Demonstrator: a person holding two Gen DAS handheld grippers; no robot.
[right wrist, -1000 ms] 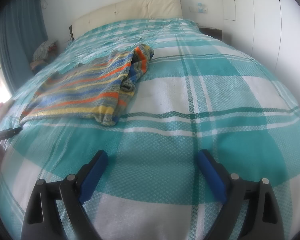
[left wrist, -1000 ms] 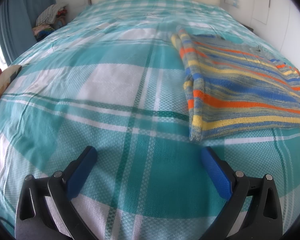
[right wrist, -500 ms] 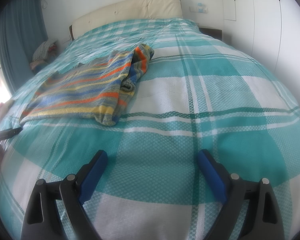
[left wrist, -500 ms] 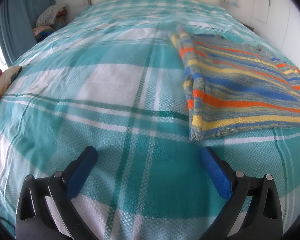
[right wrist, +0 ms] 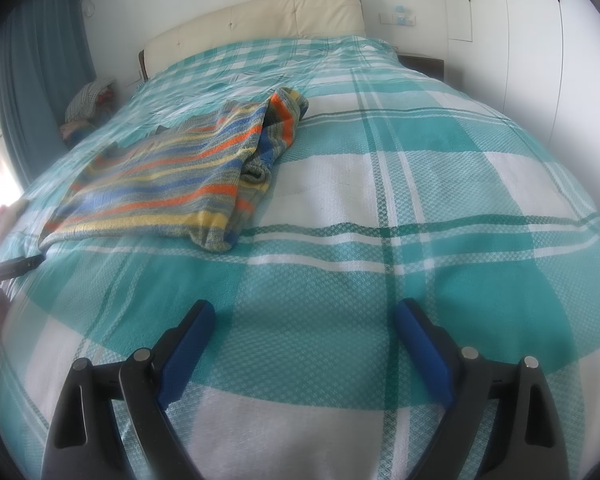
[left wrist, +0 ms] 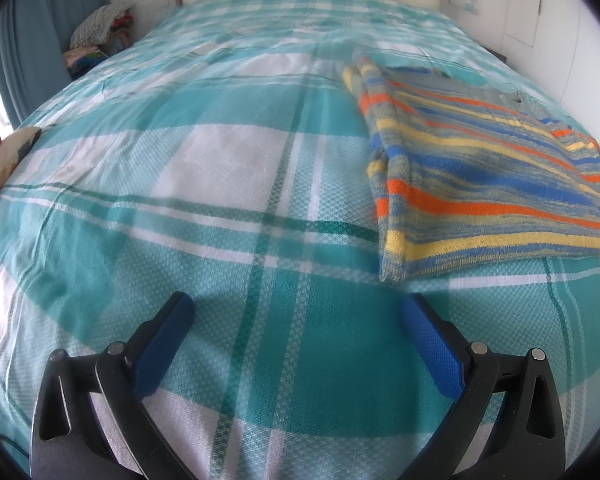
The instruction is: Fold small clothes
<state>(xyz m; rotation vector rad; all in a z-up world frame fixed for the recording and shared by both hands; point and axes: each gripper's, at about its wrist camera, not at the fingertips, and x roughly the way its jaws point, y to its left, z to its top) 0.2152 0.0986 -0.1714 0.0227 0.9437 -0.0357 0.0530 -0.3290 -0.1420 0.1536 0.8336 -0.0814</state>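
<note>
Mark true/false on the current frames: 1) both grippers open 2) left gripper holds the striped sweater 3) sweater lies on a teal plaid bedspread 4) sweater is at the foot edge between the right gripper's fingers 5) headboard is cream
1) True: the left gripper and right gripper are both open and empty.
2) False: the striped sweater lies untouched ahead of it.
3) True: it rests on the teal plaid bedspread.
4) False: it lies farther up the bed, to that gripper's left.
5) True: the headboard is cream.

Knitted sweater, waffle-woven cotton bedspread
</note>
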